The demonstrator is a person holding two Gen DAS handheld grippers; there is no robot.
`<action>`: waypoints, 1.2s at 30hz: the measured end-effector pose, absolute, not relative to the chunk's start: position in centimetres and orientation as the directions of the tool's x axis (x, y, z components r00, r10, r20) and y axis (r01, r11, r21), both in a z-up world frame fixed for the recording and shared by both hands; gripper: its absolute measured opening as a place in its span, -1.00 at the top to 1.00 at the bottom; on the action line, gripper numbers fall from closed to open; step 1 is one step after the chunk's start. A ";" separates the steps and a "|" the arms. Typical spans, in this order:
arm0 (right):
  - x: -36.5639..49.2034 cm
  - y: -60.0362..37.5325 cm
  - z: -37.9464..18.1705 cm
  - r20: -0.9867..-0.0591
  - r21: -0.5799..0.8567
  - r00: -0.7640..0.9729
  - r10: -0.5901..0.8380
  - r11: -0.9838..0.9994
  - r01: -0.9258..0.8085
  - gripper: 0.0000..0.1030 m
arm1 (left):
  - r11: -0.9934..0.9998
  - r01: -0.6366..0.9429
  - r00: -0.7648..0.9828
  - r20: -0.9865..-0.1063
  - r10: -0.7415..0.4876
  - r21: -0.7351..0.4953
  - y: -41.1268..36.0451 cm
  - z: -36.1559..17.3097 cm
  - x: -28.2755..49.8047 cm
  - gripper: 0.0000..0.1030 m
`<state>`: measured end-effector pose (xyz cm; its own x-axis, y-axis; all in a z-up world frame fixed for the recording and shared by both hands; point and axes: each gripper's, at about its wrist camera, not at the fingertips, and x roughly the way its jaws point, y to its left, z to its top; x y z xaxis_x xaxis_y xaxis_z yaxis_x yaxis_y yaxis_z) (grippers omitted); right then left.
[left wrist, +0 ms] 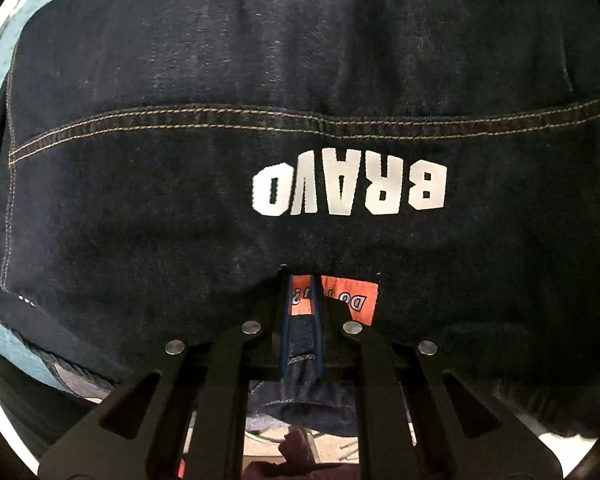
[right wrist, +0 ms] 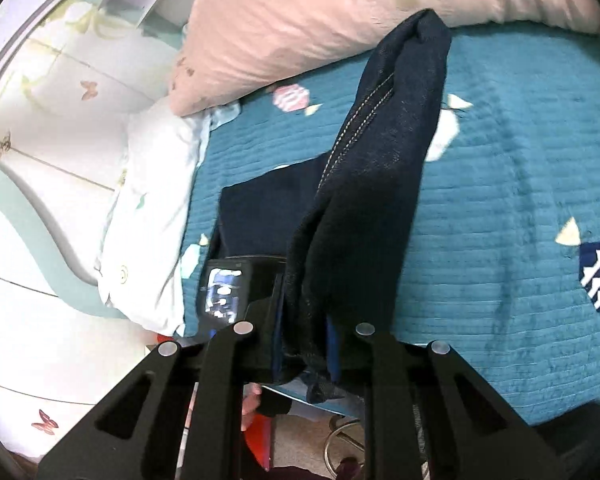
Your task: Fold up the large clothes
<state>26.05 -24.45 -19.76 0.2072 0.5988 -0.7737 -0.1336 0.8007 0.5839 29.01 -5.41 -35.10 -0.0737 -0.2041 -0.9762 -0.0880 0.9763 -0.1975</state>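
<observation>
On bed: my jeans (right wrist: 380,184) lie across teal quilt (right wrist: 520,220), by pink pillow (right wrist: 300,28).
Left gripper (left wrist: 302,300): I see it clamped on denim at orange tag (left wrist: 360,300), below BRAVO print (left wrist: 350,188).
Right gripper (right wrist: 306,340): I see it pinching a lifted fold of jeans.

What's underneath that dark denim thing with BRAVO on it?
A teal quilted bedspread lies under the denim garment, showing around its edges. Whatever sits directly beneath the spread-out denim is covered.
</observation>
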 end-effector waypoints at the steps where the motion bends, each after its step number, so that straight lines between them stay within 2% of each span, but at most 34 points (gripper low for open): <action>1: 26.0 -23.7 -19.3 -0.775 0.581 0.206 0.598 0.801 -0.140 0.70 | 0.973 -0.092 -0.072 -0.973 -0.219 -0.212 -4.9 -34.9 29.0 0.80; 11: 25.9 -16.9 -16.7 -0.809 0.519 0.174 0.561 0.822 -0.236 0.70 | 0.965 -0.069 0.006 -0.968 -0.252 -0.252 -0.4 -31.3 26.8 0.79; 15: 25.8 -13.5 -16.7 -0.815 0.513 0.139 0.563 0.812 -0.278 0.70 | 0.966 -0.096 0.045 -0.971 -0.235 -0.238 2.8 -29.9 25.8 0.62; 19: 25.9 -10.4 -17.2 -0.819 0.515 0.105 0.565 0.802 -0.303 0.70 | 0.969 -0.132 0.087 -0.976 -0.200 -0.211 6.9 -28.5 24.2 0.61; 34: 27.1 2.3 -23.8 -0.892 0.428 -0.029 0.451 0.824 -0.372 0.70 | 0.911 -0.387 0.067 -0.990 -0.125 -0.141 21.7 -29.3 17.7 0.60; 36: 27.5 4.2 -25.4 -0.907 0.405 -0.053 0.417 0.833 -0.377 0.70 | 0.901 -0.414 0.062 -0.991 -0.118 -0.133 23.1 -29.6 17.4 0.50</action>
<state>27.46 4.17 -25.41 -0.0530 0.4169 -0.9074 -0.3773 0.8330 0.4047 17.44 23.08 -29.62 0.0619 -0.1177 -0.9911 -0.4140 0.9005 -0.1328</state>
